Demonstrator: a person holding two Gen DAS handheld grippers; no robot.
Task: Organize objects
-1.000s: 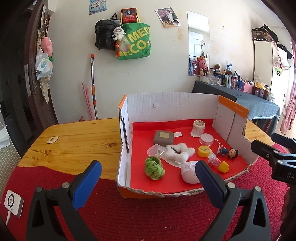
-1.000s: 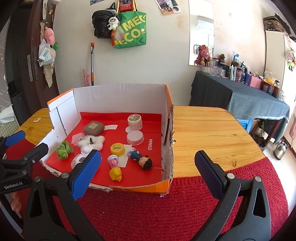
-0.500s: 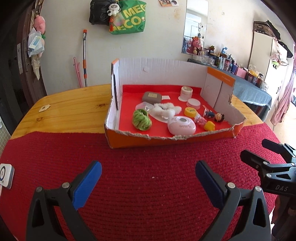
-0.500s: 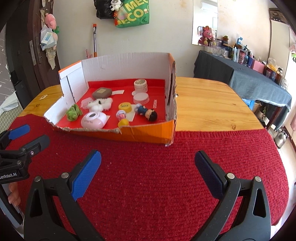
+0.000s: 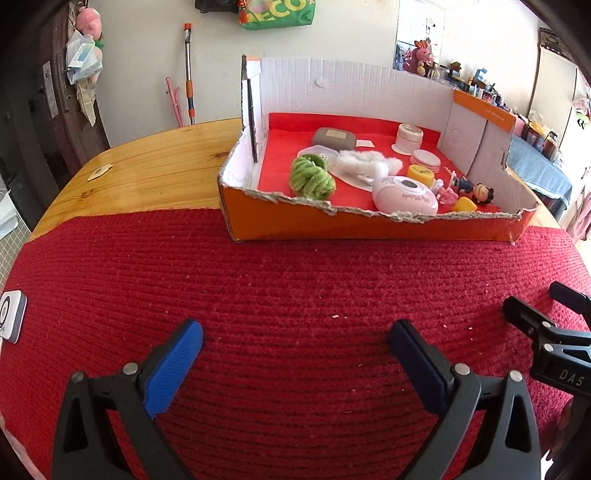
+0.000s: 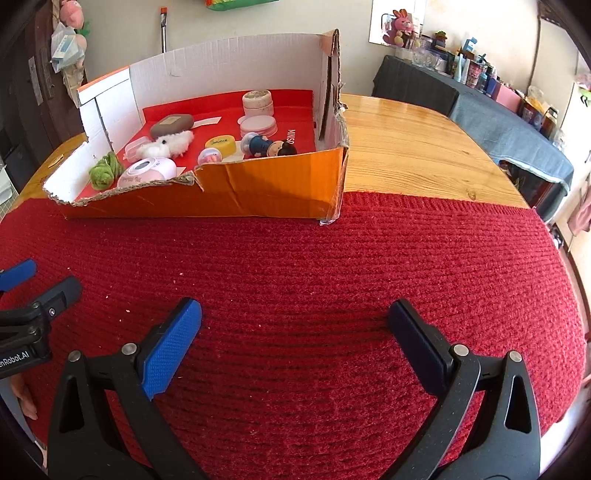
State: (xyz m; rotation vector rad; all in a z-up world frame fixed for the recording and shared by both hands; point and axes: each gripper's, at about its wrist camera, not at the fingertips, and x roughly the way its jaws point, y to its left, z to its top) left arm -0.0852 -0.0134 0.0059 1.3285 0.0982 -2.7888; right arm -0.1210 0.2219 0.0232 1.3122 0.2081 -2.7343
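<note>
**Hovering jaws above the red mat, box of small objects ahead**

Covering the near part of the wooden surface [image 5: 147,173] was a red knitted mat [image 5: 295,280]; bare wood showed to the left of the box and, in the right wrist view, to its right. Behind stood a pale wall with a green bag [image 5: 277,14] hanging on it, a mop handle [image 5: 189,70] leaning beside it, and a dark-clothed side table [image 6: 491,114] crowded with bottles.

An orange cardboard box [image 5: 369,223] with a torn front edge sat at the far edge of the mat. Its red floor carried a green yarn ball [image 5: 312,178], a white fluffy piece [image 5: 365,162], a pink oval case [image 5: 404,195], a yellow cap [image 5: 420,173], a grey case [image 5: 334,137], a round jar [image 5: 409,134] and a small doll figure [image 5: 476,189].

The left gripper [image 5: 295,347] held its jaws spread wide over bare mat, gripping nothing; the box lay well ahead of them. The right gripper [image 6: 295,332] likewise had its jaws spread and held nothing, with the box ahead and to the left, well apart from the blue pads [image 6: 170,343].
</note>
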